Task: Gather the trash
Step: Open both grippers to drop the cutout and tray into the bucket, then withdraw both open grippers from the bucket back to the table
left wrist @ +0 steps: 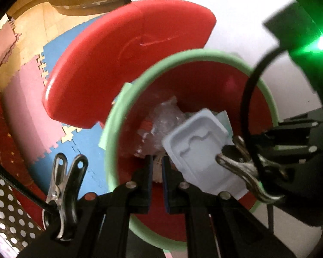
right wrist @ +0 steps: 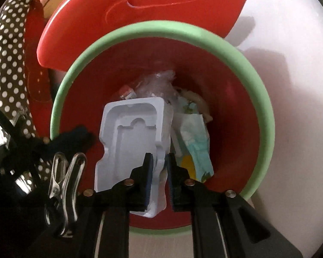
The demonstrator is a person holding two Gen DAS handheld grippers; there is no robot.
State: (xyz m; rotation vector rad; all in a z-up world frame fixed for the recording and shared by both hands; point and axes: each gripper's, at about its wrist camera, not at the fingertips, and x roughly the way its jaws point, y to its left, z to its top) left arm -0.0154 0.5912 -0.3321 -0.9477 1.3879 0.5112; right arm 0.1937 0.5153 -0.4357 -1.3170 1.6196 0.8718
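A red bin with a green rim [left wrist: 204,53] [right wrist: 161,26] stands below both grippers, its red lid [left wrist: 129,53] [right wrist: 161,0] tipped back behind it. Inside lie crumpled clear plastic [left wrist: 163,116] [right wrist: 157,81] and a printed paper wrapper [right wrist: 196,137]. A white moulded plastic tray [right wrist: 131,129] [left wrist: 193,150] hangs inside the bin's mouth. Its rim sits between the pads of my right gripper [right wrist: 159,157], against the left pad, with a thin gap at the right pad. My left gripper [left wrist: 157,159] points down into the bin, shut, with only a narrow slit between its pads.
Pink and blue foam puzzle mats [left wrist: 25,99] cover the floor left of the bin. A brown polka-dot cloth [right wrist: 6,53] and a red fabric [right wrist: 36,68] lie close on the left. A white wall [right wrist: 290,86] rises behind and to the right.
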